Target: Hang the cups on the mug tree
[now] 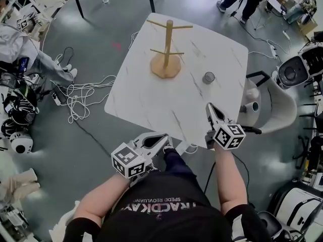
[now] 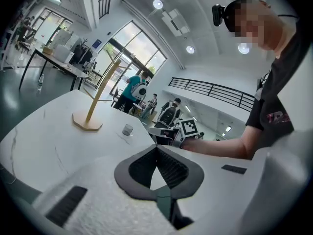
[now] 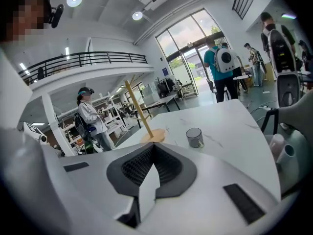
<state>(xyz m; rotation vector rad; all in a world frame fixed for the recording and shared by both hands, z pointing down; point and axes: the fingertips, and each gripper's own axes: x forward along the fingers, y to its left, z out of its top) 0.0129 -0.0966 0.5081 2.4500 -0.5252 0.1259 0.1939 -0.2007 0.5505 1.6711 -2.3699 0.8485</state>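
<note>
A wooden mug tree (image 1: pixel 165 49) with bare pegs stands at the far side of the white marble table (image 1: pixel 151 105). One small grey cup (image 1: pixel 209 77) sits upright to its right, apart from it. My left gripper (image 1: pixel 165 139) hovers at the table's near edge, shut with nothing in it. My right gripper (image 1: pixel 209 106) is over the near right part of the table, also shut and empty, pointing toward the cup. In the left gripper view the mug tree (image 2: pixel 93 112) and the cup (image 2: pixel 127 129) lie far ahead. The right gripper view shows the cup (image 3: pixel 194 137) ahead and the mug tree (image 3: pixel 143 117) behind it.
A white chair (image 1: pixel 275 107) stands close to the table's right edge. Cables (image 1: pixel 81 97) sprawl on the floor to the left, near a seated person (image 1: pixel 35 57). Other people and equipment stand around the room's far side.
</note>
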